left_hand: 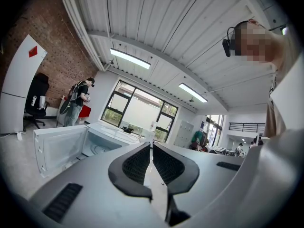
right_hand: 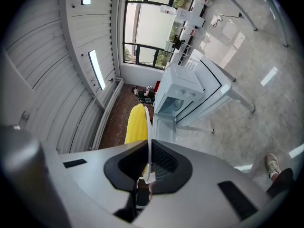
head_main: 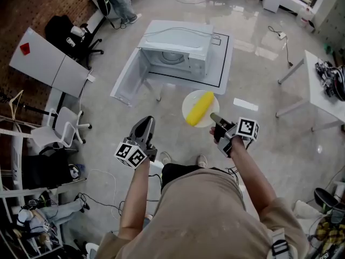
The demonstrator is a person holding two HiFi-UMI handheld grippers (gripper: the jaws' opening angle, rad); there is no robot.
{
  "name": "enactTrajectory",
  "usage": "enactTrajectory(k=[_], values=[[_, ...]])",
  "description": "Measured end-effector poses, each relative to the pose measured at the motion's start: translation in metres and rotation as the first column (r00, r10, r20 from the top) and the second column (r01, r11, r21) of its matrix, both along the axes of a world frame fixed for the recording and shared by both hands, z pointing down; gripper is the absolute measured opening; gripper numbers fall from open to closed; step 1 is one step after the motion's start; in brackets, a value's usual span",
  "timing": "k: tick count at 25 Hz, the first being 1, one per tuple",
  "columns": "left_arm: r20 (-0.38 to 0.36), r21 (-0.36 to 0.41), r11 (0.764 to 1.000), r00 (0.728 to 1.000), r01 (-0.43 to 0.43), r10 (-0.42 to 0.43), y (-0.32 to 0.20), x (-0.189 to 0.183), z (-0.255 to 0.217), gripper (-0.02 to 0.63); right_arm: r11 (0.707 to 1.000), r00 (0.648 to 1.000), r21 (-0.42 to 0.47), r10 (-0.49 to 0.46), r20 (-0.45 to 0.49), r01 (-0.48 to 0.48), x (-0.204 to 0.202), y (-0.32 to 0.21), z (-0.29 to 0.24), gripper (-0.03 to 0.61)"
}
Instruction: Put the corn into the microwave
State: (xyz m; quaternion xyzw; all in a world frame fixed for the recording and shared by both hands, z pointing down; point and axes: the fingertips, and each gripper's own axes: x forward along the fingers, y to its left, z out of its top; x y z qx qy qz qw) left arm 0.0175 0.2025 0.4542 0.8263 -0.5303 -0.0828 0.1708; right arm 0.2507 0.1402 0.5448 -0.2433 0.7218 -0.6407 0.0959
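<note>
Gripping the plate (head_main: 188, 102) by its thin rim, my right gripper (head_main: 215, 117) has its jaws closed on it. The corn (head_main: 200, 108) lies loose on the plate, short of the open microwave (head_main: 178, 50). I judge it light, stiff and likely to roll, so the plate should travel level. My left gripper (head_main: 144, 124) has its jaws closed on nothing.

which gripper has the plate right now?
The right gripper: its fingers are shut on the rim of the white plate carrying the corn. The left gripper has its fingers together on nothing.
</note>
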Motion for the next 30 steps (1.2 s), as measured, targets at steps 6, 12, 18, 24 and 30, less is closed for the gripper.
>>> enactTrajectory(k=[6, 12, 18, 24, 30], values=[[-0.017, -0.017, 1.0, 1.0, -0.018, 0.017, -0.016, -0.031, 0.009, 0.008, 1.0, 1.0, 0.006, 0.006, -0.013, -0.006, -0.028, -0.008, 0.002, 0.015], [-0.021, -0.017, 0.997, 0.997, -0.072, 0.071, -0.041, -0.074, 0.014, 0.008, 0.999, 0.999, 0.013, 0.033, -0.019, -0.033, -0.077, -0.021, 0.001, 0.015], [-0.011, -0.028, 0.988, 0.989, -0.15, 0.15, -0.068, -0.114, 0.015, 0.008, 0.996, 0.996, 0.022, 0.091, -0.006, -0.091, -0.125, -0.039, -0.007, 0.014], [-0.031, -0.04, 0.977, 0.977, -0.21, 0.209, -0.094, -0.146, 0.022, 0.008, 0.988, 0.988, 0.002, 0.154, 0.002, -0.154, -0.167, -0.058, -0.003, 0.015], [-0.039, -0.042, 0.957, 0.958, -0.286, 0.284, -0.111, -0.172, 0.025, 0.008, 0.976, 0.976, -0.015, 0.219, 0.001, -0.219, -0.204, -0.07, 0.007, 0.015]])
